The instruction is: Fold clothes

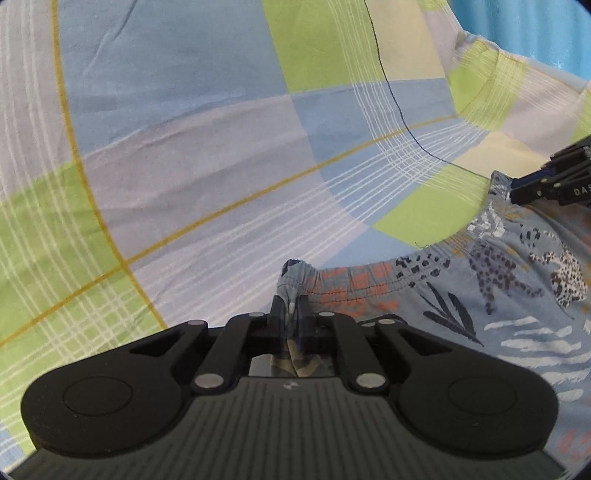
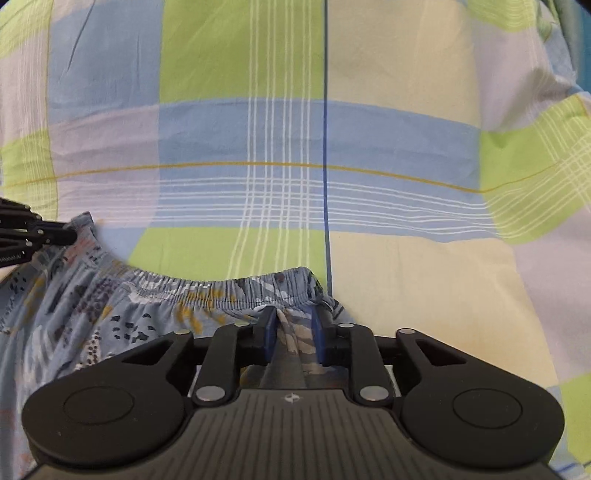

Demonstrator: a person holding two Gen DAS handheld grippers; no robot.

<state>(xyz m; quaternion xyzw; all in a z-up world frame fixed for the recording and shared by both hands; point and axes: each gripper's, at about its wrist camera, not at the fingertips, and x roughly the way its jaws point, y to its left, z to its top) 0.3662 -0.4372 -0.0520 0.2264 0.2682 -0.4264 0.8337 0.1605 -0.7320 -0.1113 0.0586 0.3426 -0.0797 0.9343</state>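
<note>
Blue patterned shorts (image 1: 480, 288) with an elastic waistband lie on a checked bedsheet (image 1: 184, 147). My left gripper (image 1: 290, 306) is shut on the left corner of the waistband, fabric bunched between its fingers. The right gripper (image 1: 517, 192) shows at the right edge of the left wrist view, at the far end of the waistband. In the right wrist view my right gripper (image 2: 293, 321) is shut on the right corner of the shorts (image 2: 110, 314), cloth pinched between its blue pads (image 2: 271, 332). The left gripper (image 2: 66, 236) appears at the left edge there, on the waistband's other end.
The checked sheet (image 2: 258, 147) in green, blue, lilac and cream spreads flat ahead of both grippers. A raised fold of the sheet (image 1: 491, 85) and a bright blue surface (image 1: 524, 29) lie at the far right.
</note>
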